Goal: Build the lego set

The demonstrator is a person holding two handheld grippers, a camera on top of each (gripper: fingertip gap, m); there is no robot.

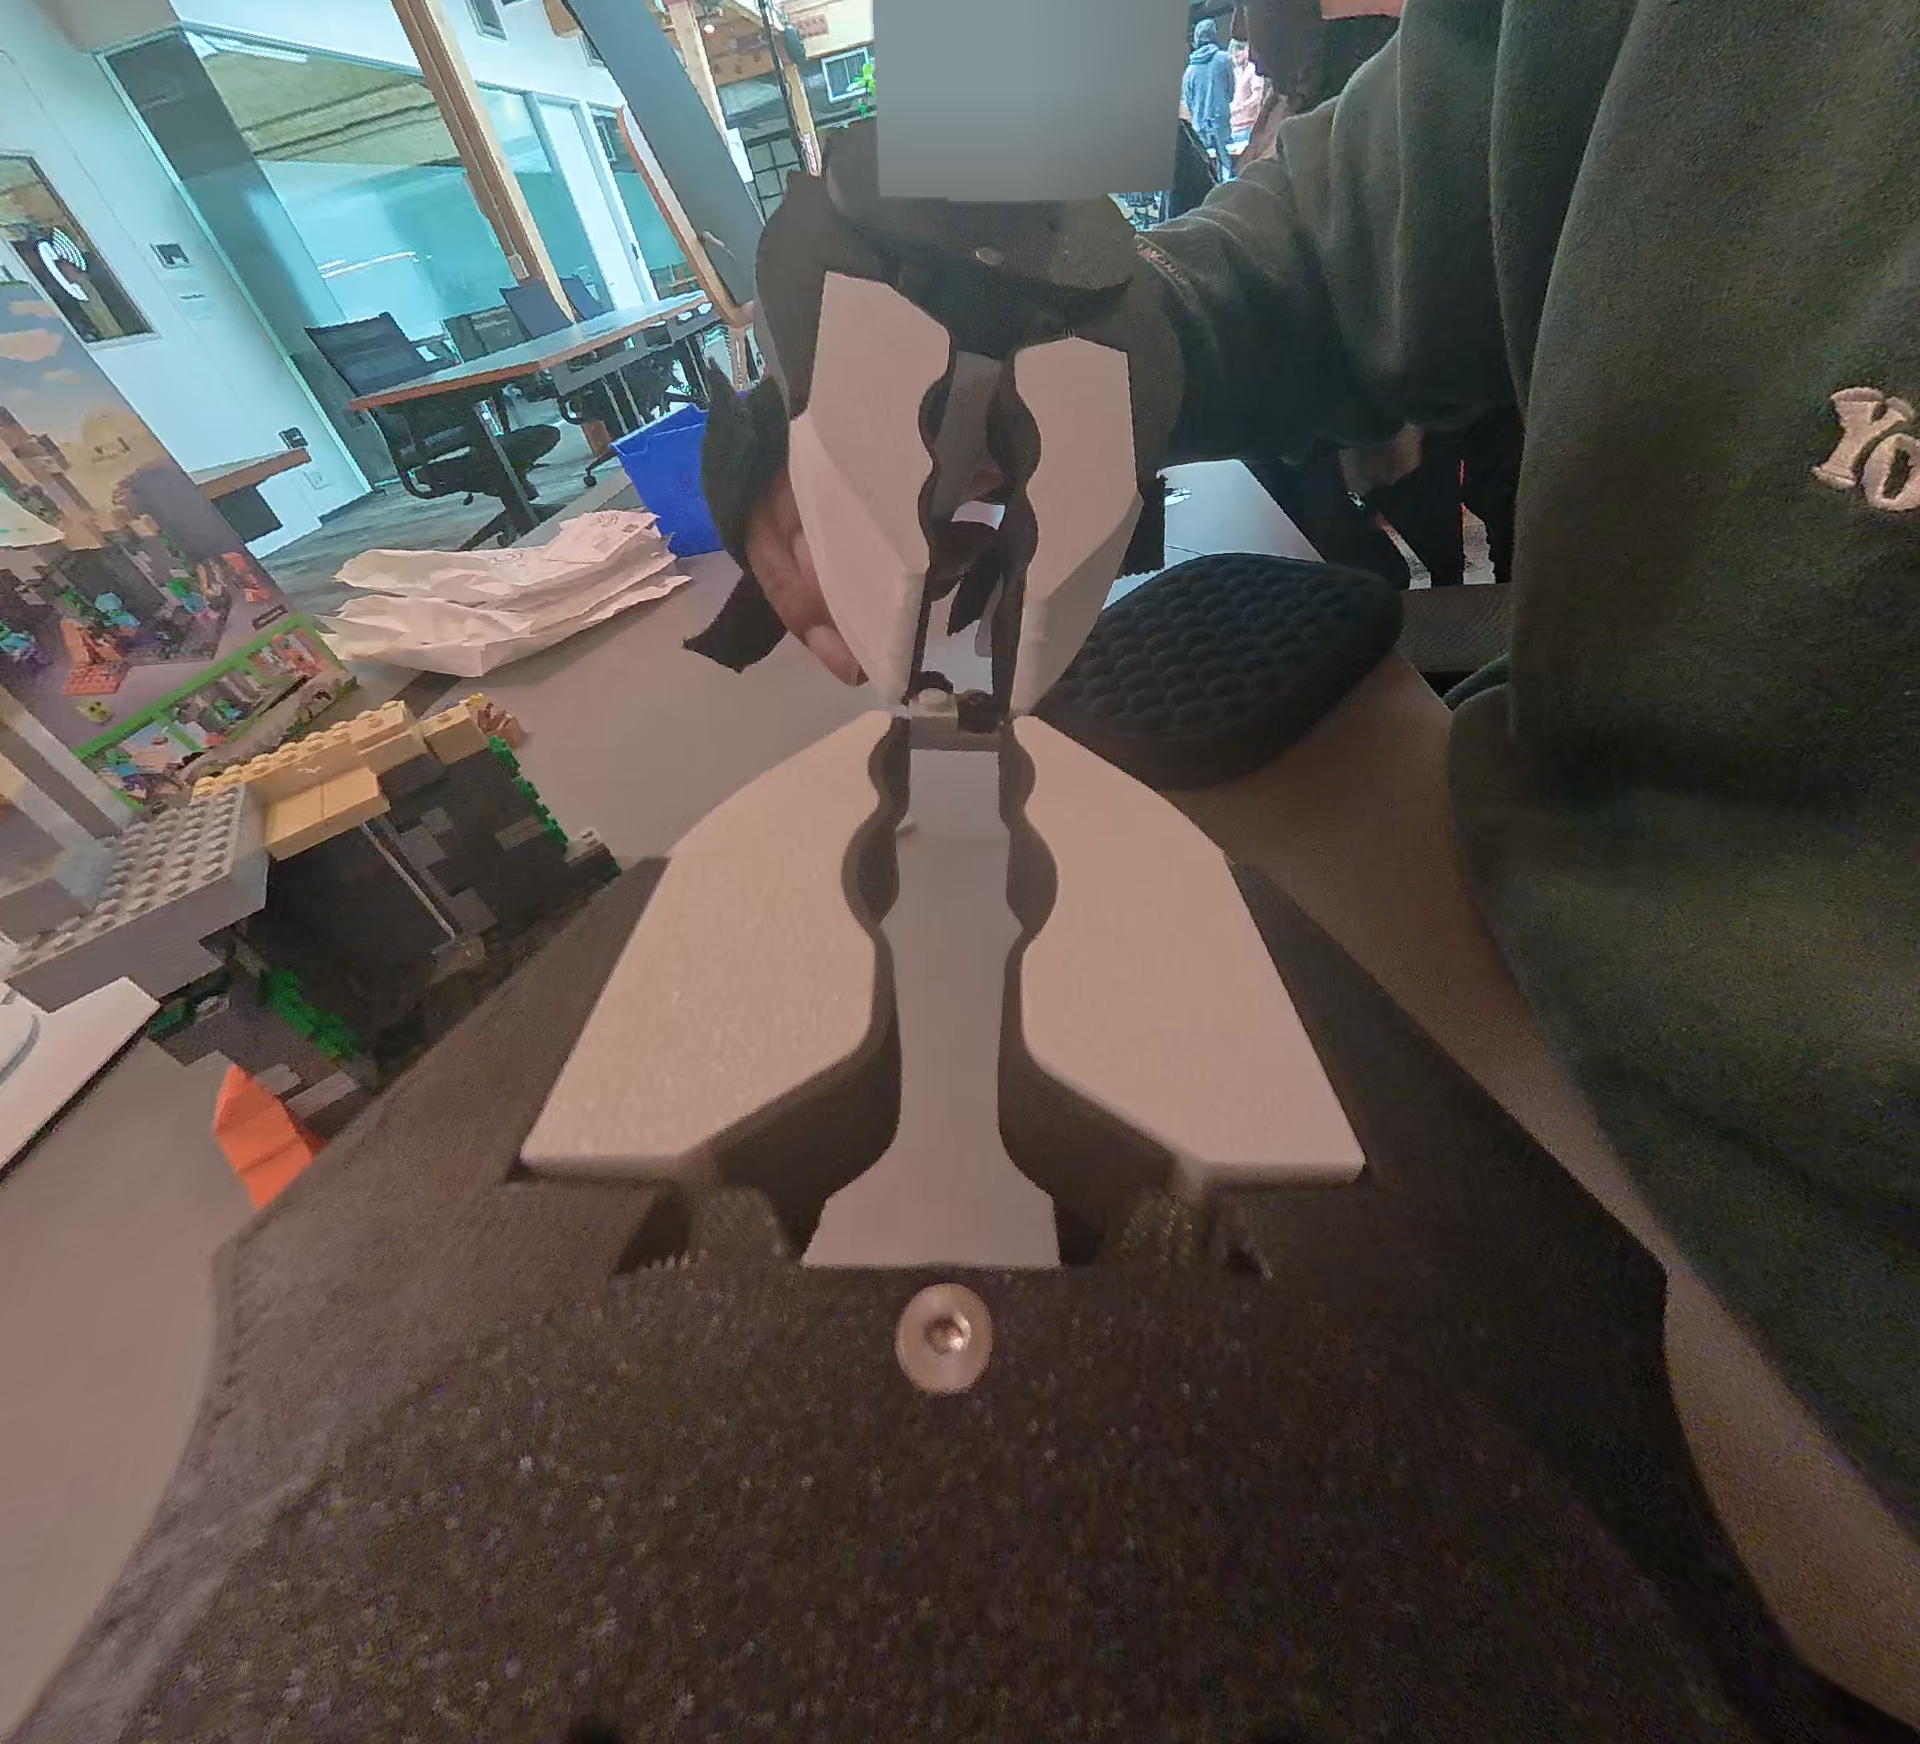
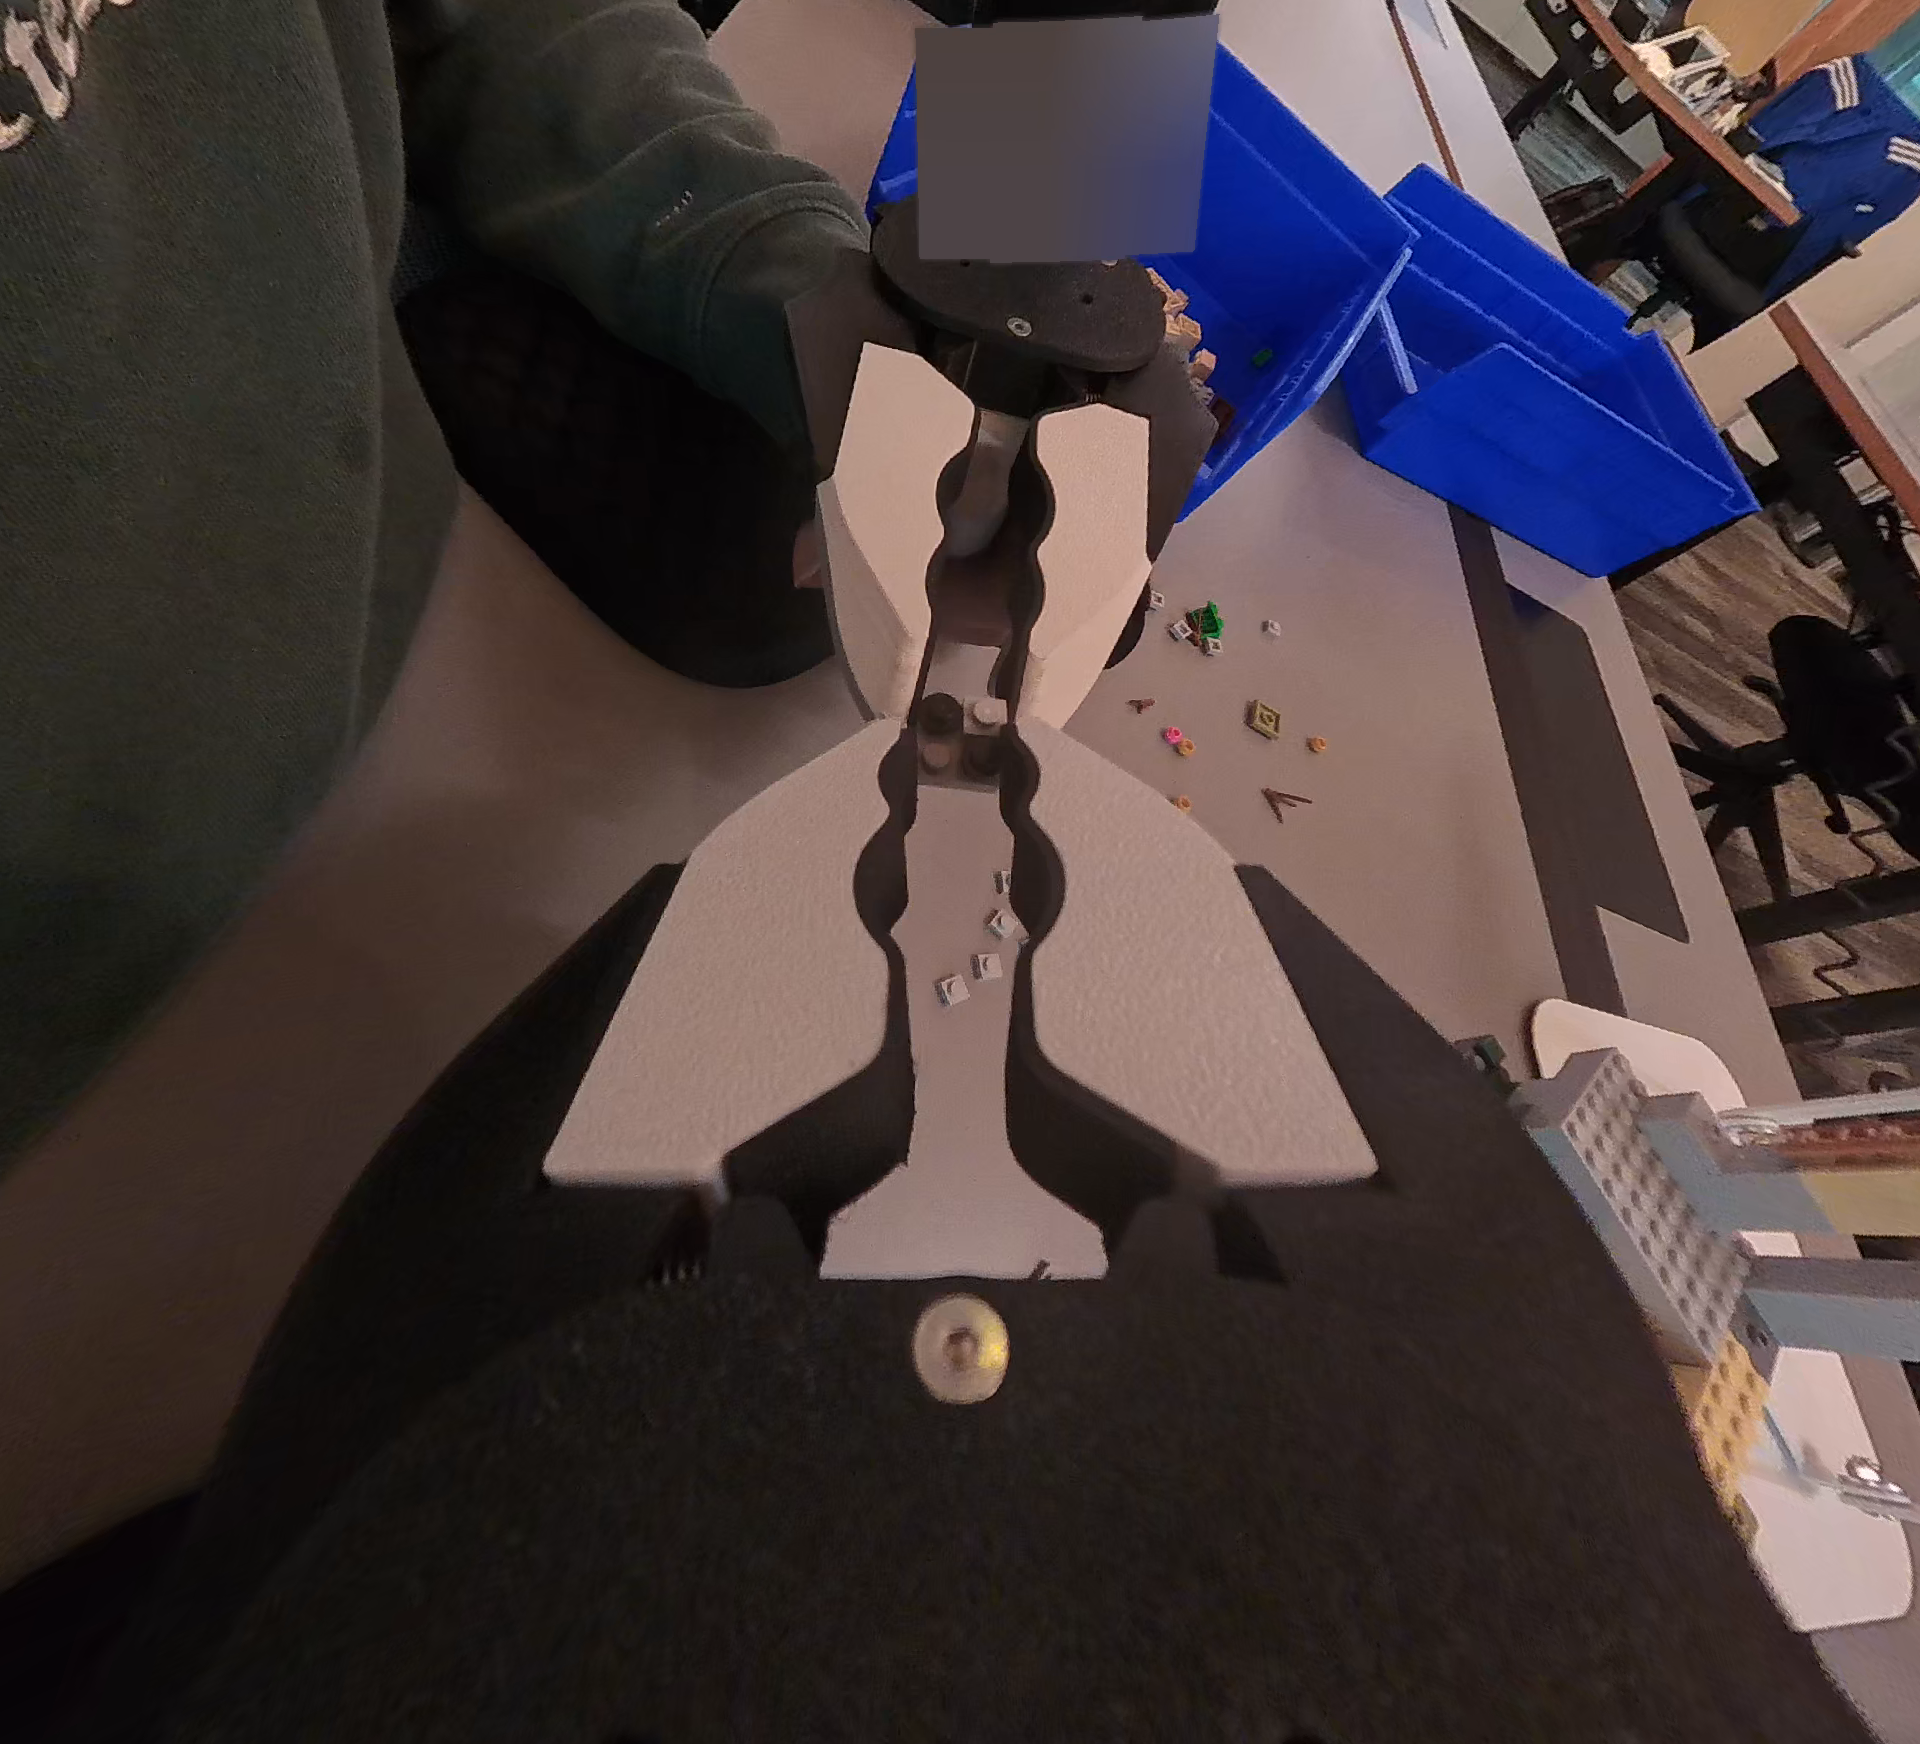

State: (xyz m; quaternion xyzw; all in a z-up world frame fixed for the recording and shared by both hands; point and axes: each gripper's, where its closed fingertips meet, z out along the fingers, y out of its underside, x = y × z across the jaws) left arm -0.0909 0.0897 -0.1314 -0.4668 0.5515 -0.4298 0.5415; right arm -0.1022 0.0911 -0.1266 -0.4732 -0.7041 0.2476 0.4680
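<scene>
My two grippers meet tip to tip above the grey table (image 2: pixel 1351 759). My left gripper (image 1: pixel 951 726) is shut on a small grey brick (image 1: pixel 940 709) with one stud showing. My right gripper (image 2: pixel 961 754) is shut on a small dark-and-grey piece (image 2: pixel 977 759). The two pieces touch where the tips meet, and the same grey brick (image 2: pixel 983 713) shows beside a dark round piece (image 2: pixel 940 713) in the right wrist view. Each view shows the other gripper facing it, the right gripper (image 1: pixel 951 686) in the left wrist view and the left gripper (image 2: pixel 961 707) in the right wrist view. How the pieces join is hidden by the fingertips.
A partly built grey, tan and green Lego model (image 1: pixel 312 863) stands left, also in the right wrist view (image 2: pixel 1662 1227). The set's box (image 1: pixel 104 572) and white bags (image 1: pixel 499 593) lie behind. Blue bins (image 2: pixel 1507 364) and loose small pieces (image 2: pixel 1205 634) sit on the table. A green sleeve (image 1: pixel 1558 344) is close. The grippers are tip to tip, or close to it.
</scene>
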